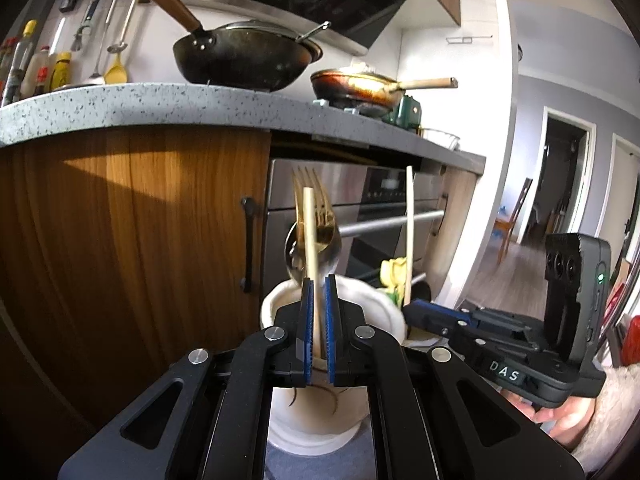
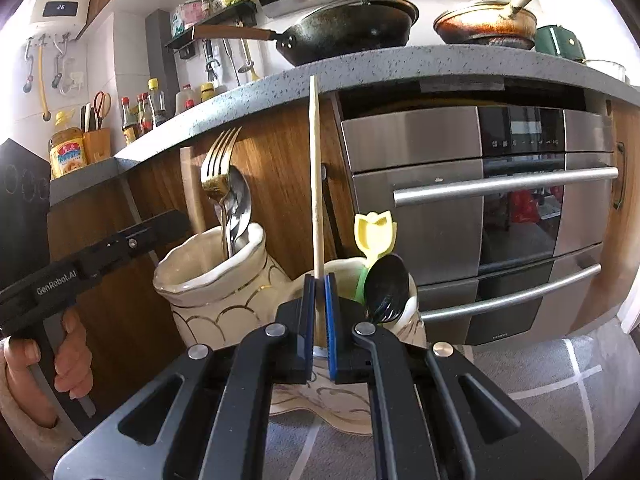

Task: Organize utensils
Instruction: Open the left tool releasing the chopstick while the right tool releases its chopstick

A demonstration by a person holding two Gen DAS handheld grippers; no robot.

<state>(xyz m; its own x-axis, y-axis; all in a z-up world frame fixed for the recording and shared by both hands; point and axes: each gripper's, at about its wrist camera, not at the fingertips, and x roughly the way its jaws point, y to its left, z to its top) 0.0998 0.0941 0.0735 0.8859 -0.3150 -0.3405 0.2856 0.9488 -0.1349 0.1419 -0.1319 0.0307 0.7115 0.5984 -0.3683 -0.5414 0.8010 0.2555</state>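
My left gripper is shut on a pale chopstick that stands upright in a cream vase with a gold fork and a steel spoon. My right gripper is shut on a second chopstick, upright over another cream vase that holds a yellow tulip-shaped utensil and a black spoon. The first vase, the fork and the left gripper's body show at the left of the right wrist view.
Wooden cabinet doors and a steel oven stand close behind the vases. A speckled counter overhangs, carrying a black wok and a frying pan. Grey tiled floor lies to the right.
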